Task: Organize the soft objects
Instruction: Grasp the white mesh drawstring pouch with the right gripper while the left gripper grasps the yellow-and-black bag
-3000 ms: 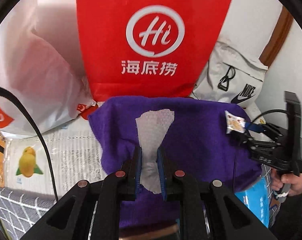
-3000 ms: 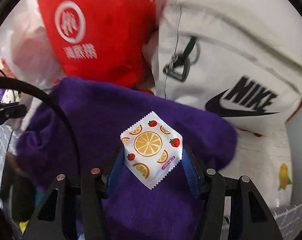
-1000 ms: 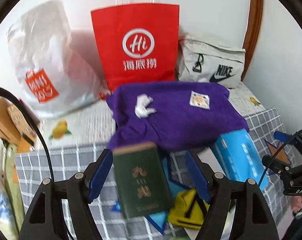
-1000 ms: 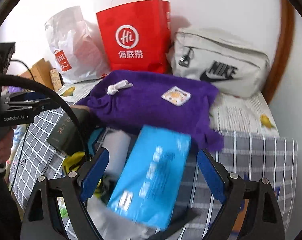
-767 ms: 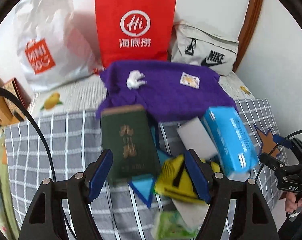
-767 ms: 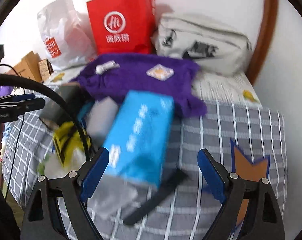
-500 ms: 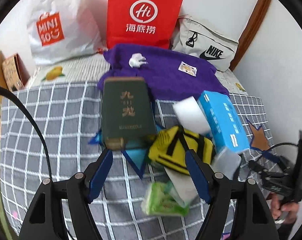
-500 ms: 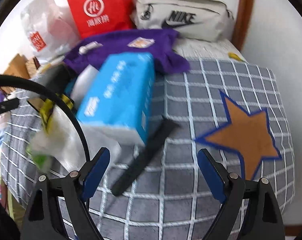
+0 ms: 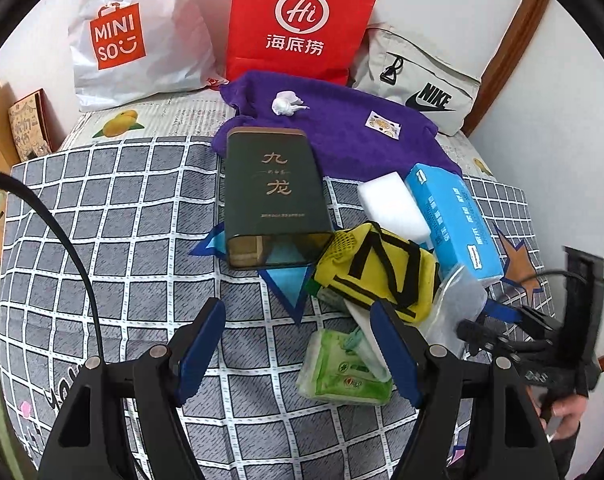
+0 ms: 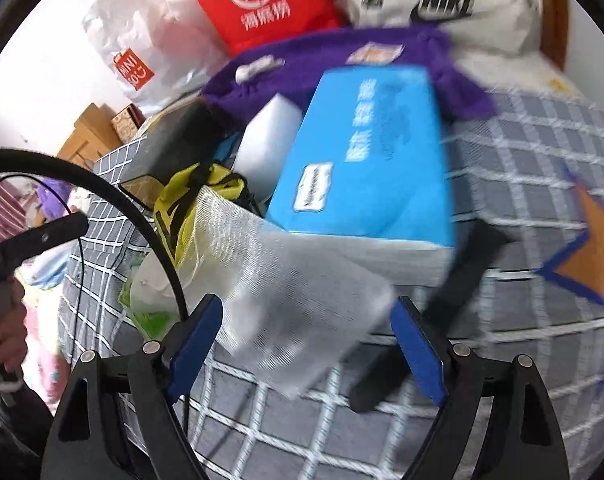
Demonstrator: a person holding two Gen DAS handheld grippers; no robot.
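Observation:
A purple towel [image 9: 342, 128] lies at the back of the checked bed, with a crumpled white tissue [image 9: 286, 103] and a small orange-print packet [image 9: 382, 123] on it. In front lies a pile: a dark green tin [image 9: 274, 196], a white sponge [image 9: 394, 204], a blue tissue pack [image 9: 454, 220], a yellow mesh pouch [image 9: 378, 272], a green wet-wipe pack [image 9: 342, 368] and a clear mesh bag [image 10: 302, 300]. My left gripper [image 9: 298, 348] is open and empty above the bed, before the pile. My right gripper [image 10: 306, 340] is open and empty, low before the mesh bag.
A white Miniso bag [image 9: 134, 36], a red paper bag [image 9: 302, 20] and a grey Nike bag [image 9: 418, 84] stand against the back wall. Cardboard boxes [image 9: 6, 124] are at the left. A black strap [image 10: 442, 308] lies on the grey checked bedcover [image 9: 114, 232].
Both grippers let go of the tissue and the packet on the towel, opened and pulled back toward the bed's front. The right gripper has dropped low toward the mesh bag.

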